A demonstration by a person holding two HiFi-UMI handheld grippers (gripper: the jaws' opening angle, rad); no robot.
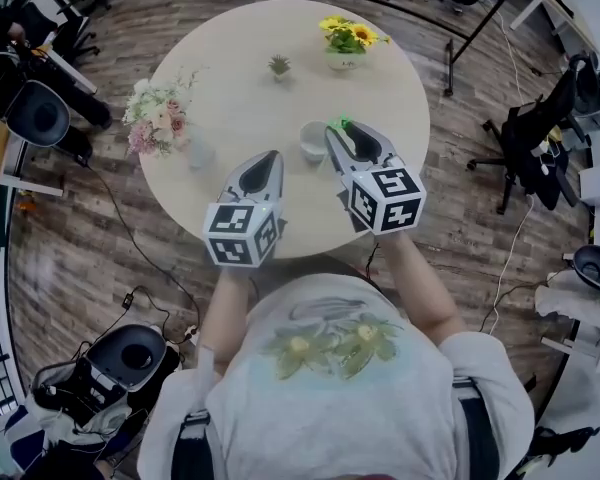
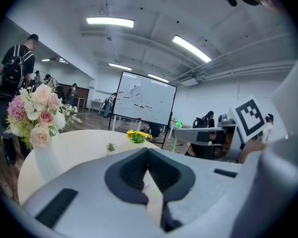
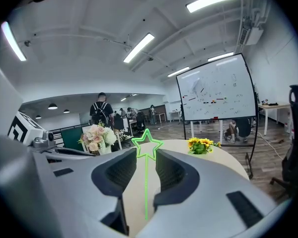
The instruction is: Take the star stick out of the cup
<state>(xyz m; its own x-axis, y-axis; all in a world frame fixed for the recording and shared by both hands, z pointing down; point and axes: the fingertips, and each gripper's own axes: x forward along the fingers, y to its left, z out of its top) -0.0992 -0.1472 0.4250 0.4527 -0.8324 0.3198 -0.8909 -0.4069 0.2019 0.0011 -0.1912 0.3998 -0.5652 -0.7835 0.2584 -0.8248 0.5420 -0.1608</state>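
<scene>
A thin green star stick [image 3: 147, 146] stands upright between the jaws of my right gripper [image 3: 146, 155], its star just above the tips. In the head view the star [image 1: 342, 124] shows at the tip of the right gripper [image 1: 346, 130], just right of the pale cup [image 1: 312, 140] and outside it. The right jaws are part closed, with the stick's lower end where they narrow. My left gripper [image 1: 271, 157] hovers over the table's near edge, left of the cup. Its tips [image 2: 149, 155] meet with nothing between them. The cup is hidden in both gripper views.
On the round beige table [image 1: 240, 78] stand a pink bouquet in a vase [image 1: 155, 118] at the left, a small succulent [image 1: 279, 66] and a sunflower pot [image 1: 347, 40] at the far side. Office chairs [image 1: 540, 138] and cables surround the table.
</scene>
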